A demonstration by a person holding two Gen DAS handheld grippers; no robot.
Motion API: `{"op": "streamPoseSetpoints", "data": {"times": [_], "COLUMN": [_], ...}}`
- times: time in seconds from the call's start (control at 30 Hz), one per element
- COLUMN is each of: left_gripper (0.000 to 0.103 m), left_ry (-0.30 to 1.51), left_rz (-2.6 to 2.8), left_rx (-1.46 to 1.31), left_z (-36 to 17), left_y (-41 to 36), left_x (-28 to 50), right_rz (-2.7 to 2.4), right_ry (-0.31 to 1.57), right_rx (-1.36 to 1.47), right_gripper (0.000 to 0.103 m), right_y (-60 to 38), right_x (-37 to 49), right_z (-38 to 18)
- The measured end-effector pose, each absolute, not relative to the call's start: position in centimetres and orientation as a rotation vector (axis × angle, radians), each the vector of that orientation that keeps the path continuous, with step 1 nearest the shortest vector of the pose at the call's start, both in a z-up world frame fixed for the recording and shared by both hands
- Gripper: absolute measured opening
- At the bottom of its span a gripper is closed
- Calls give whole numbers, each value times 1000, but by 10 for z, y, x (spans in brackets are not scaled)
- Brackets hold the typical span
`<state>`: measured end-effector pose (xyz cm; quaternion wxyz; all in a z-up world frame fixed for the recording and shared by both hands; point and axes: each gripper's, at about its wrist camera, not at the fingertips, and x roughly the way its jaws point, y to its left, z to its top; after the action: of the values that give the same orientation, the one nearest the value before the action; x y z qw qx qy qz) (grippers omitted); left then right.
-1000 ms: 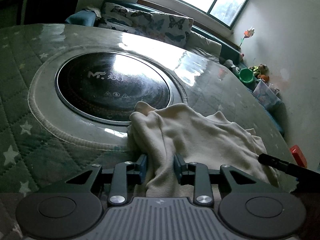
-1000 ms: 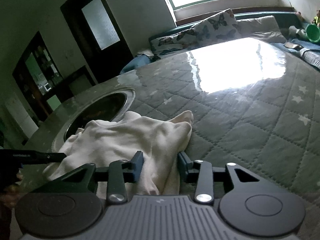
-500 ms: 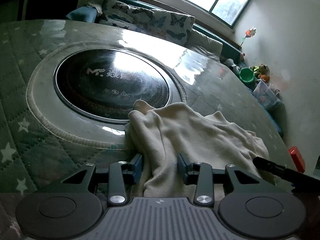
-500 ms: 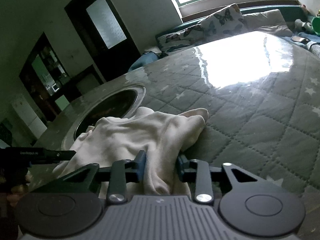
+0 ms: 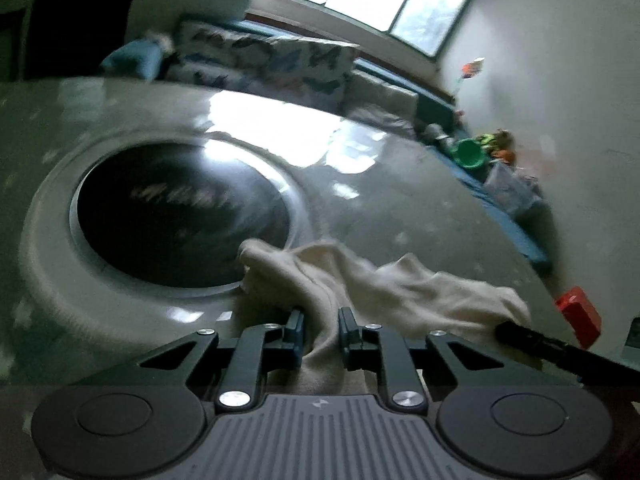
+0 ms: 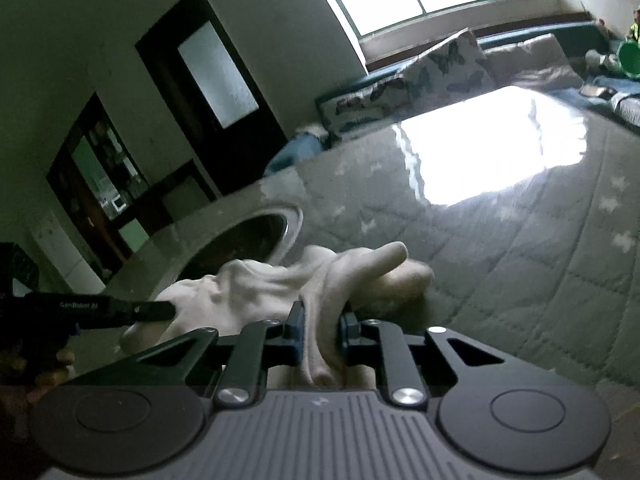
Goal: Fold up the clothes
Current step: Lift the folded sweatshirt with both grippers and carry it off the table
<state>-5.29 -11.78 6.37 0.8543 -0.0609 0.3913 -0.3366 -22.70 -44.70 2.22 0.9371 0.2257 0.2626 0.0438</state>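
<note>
A cream garment [image 5: 360, 280] lies bunched on the quilted table cover beside the round black cooktop [image 5: 180, 212]. My left gripper [image 5: 321, 326] has its jaws closing on a fold of the garment's near edge, and the pads press the cloth. The other gripper's black tip shows at the right of the left wrist view. In the right wrist view the same cream garment [image 6: 280, 284] stretches to the left, its far end raised. My right gripper [image 6: 322, 324] is closing too, pinching a thick fold of it. The left gripper's tip [image 6: 120, 308] pokes in at the left.
The grey star-quilted table cover [image 6: 520, 260] under clear plastic spreads to the right, with a bright window glare. A sofa with butterfly cushions [image 5: 280, 60] stands behind the table. A red box [image 5: 580, 320] sits at the table's right edge. A dark door [image 6: 208, 76] is at the back.
Both grippers have narrowed onto the garment's folds. The left gripper has lifted and the cloth has risen off the table with it; the garment looks more stretched between the two grippers.
</note>
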Motion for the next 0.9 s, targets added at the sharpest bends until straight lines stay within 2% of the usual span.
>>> {"op": "streamPoseSetpoints", "data": {"times": [0.57, 0.7, 0.8, 0.9], "left_gripper": [18, 19, 19, 26], "left_ry": [701, 670, 734, 760], "left_rz": [-1021, -1065, -1064, -1032], "left_rx": [23, 75, 134, 223], "left_z": [97, 87, 64, 45], "left_y": [-322, -364, -390, -397], "left_x": [-41, -46, -49, -55], "right_rz": [-312, -425, -498, -540], "right_ry": [346, 347, 419, 473], "right_rx": [314, 295, 302, 315], "right_gripper": [15, 15, 16, 22], "right_y": [-552, -572, -585, -590], "right_x": [-270, -280, -280, -284], "right_z": [83, 74, 56, 43]}}
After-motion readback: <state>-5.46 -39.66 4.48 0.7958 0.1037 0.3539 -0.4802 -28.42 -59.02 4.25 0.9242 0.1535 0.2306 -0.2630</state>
